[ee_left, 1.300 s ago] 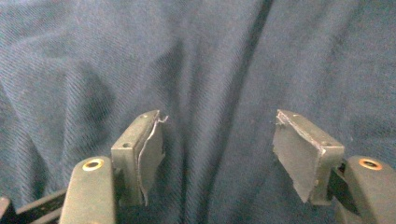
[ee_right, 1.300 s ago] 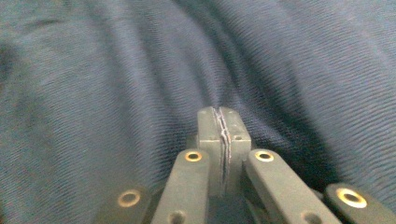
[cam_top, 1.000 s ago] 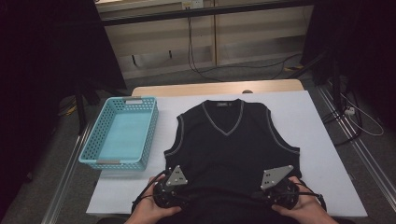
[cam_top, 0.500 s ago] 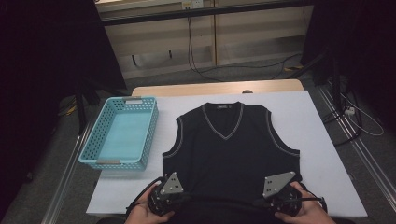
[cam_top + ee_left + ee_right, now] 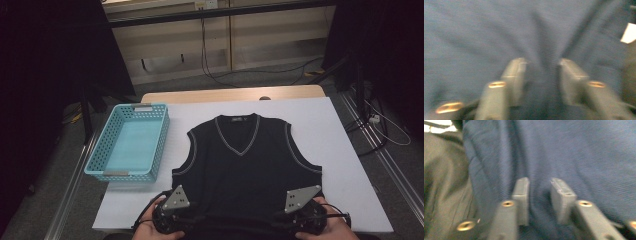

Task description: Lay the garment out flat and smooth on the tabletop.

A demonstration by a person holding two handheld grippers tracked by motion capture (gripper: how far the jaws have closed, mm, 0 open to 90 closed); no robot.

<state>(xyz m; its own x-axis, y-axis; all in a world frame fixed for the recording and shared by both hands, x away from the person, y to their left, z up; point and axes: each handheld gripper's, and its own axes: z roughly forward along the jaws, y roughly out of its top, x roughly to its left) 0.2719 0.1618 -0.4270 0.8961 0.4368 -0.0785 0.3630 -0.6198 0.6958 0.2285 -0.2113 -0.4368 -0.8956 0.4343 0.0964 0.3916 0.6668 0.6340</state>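
**A:** What lies on the table?

**B:** In the high view, a dark sleeveless V-neck vest [image 5: 247,160] lies flat, front up, in the centre of the frame on a white table [image 5: 340,130]. Pale piping runs round its neck and armholes. The collar points toward the top of the frame; the hem reaches the bottom edge, at the near side of the table.

**A:** Anything beside it?

**B:** A light blue plastic basket [image 5: 129,142] with perforated walls sits at the left of the frame, just beside the vest and apart from it.

**A:** Where are the grippers?

**B:** Both are at the bottom of the high view, at the vest's hem. The left gripper [image 5: 172,216] is at the lower left corner of the garment, the right gripper [image 5: 306,215] at the lower right. Each carries a grey three-cornered plate, and a hand shows under each at the frame's bottom edge.

**A:** Are they gripping the fabric?

**B:** In the left gripper view, blurred, the left gripper's jaws stand apart with a ridge of dark knit gathered between them; they are not clenched. In the right gripper view the jaws are also parted, closer together, with a fold of the vest lying in the gap. Whether the pads press the cloth, I cannot tell.
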